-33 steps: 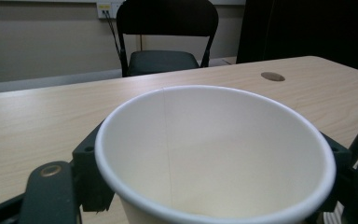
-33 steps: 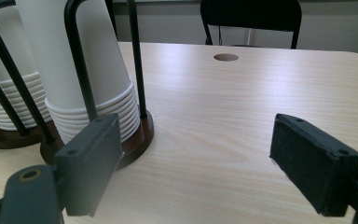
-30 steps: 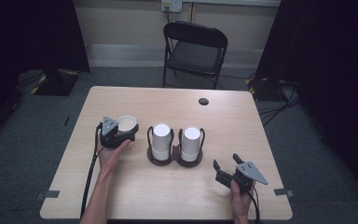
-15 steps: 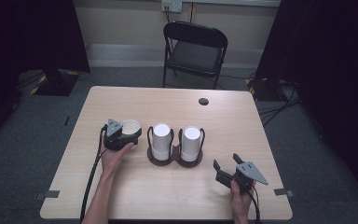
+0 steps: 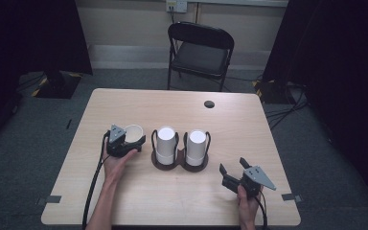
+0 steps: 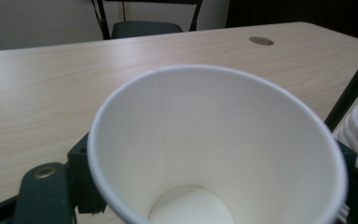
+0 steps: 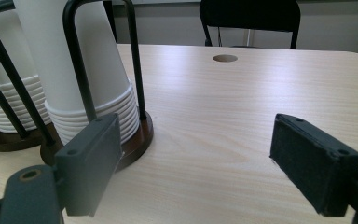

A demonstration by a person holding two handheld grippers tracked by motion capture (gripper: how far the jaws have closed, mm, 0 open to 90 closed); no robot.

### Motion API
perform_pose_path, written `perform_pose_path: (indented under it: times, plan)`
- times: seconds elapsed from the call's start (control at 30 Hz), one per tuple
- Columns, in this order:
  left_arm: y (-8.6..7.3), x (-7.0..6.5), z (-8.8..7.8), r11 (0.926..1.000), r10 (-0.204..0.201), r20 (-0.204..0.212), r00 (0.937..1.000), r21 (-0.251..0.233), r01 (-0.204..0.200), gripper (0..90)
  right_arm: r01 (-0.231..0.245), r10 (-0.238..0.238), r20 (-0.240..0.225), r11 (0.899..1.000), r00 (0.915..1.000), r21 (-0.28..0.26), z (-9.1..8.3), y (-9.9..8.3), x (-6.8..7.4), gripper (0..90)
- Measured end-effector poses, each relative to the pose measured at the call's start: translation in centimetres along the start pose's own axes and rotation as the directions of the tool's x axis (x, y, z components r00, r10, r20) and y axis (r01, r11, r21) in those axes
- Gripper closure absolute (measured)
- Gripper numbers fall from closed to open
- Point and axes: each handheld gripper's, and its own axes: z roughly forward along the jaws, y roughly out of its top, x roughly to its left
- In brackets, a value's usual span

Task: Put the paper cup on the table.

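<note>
A single white paper cup (image 5: 133, 132) stands mouth-up on the tabletop (image 5: 182, 206), left of centre in the high view, between the jaws of the left claw (image 5: 135, 139). Those jaws have just been opening, and they now stand spread on either side of the cup with no squeeze visible on its wall (the left gripper view looks straight down into the cup). Just right of the cup, mid-frame, sits a dark two-post cup holder (image 5: 179, 164) carrying two upside-down cup stacks (image 5: 166, 144). The right claw (image 5: 231, 175), at the lower right, is wide open with nothing between its jaws, well apart from the holder.
</note>
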Motion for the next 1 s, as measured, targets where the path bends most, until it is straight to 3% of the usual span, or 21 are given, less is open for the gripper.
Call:
perform_pose_path:
  times: [0.17,0.3,0.47,0.53,0.6,0.77,0.9,1.0]
  plan:
    - [-0.1,-0.2,0.0,0.9997,-0.017,-0.005,0.9998,0.017,0.017,15.5,0.000,0.000,0.002,1.000,1.0000,0.000,0.0,0.0,0.0,15.9]
    - [0.1,-0.4,-0.3,0.9999,-0.010,-0.011,0.9999,0.004,0.010,15.5,0.000,0.000,0.001,1.000,1.0000,-0.002,0.0,0.0,0.0,15.9]
    - [0.1,-0.4,-0.5,0.9994,-0.001,-0.026,0.9997,0.035,0.001,15.5,-0.003,0.003,0.002,1.000,1.0000,-0.004,0.0,0.0,0.0,15.9]
    - [0.0,-0.6,-0.7,0.9998,-0.010,-0.025,0.9996,0.016,0.010,15.5,-0.002,0.002,0.001,1.000,1.0000,-0.004,0.0,0.0,0.0,15.9]
    - [-0.2,-0.5,-1.1,1.0000,0.006,-0.008,1.0000,0.008,-0.006,15.4,-0.002,0.002,0.001,1.000,1.0000,-0.004,0.0,0.0,0.0,15.9]
    - [-0.5,-0.6,-1.8,0.9994,-0.024,-0.029,0.9993,0.025,0.025,15.5,-0.003,0.003,0.002,1.000,1.0000,-0.005,0.0,0.0,0.0,15.9]
    - [-0.6,-0.9,-2.6,0.9998,0.002,-0.040,0.9992,0.021,-0.001,15.6,-0.003,0.003,0.002,1.000,1.0000,-0.005,0.0,0.0,0.0,15.9]
    - [-1.0,-1.1,-3.1,0.9998,-0.017,-0.026,0.9995,0.011,0.017,15.6,-0.004,0.004,0.002,1.000,1.0000,-0.006,-0.1,0.0,0.0,15.9]
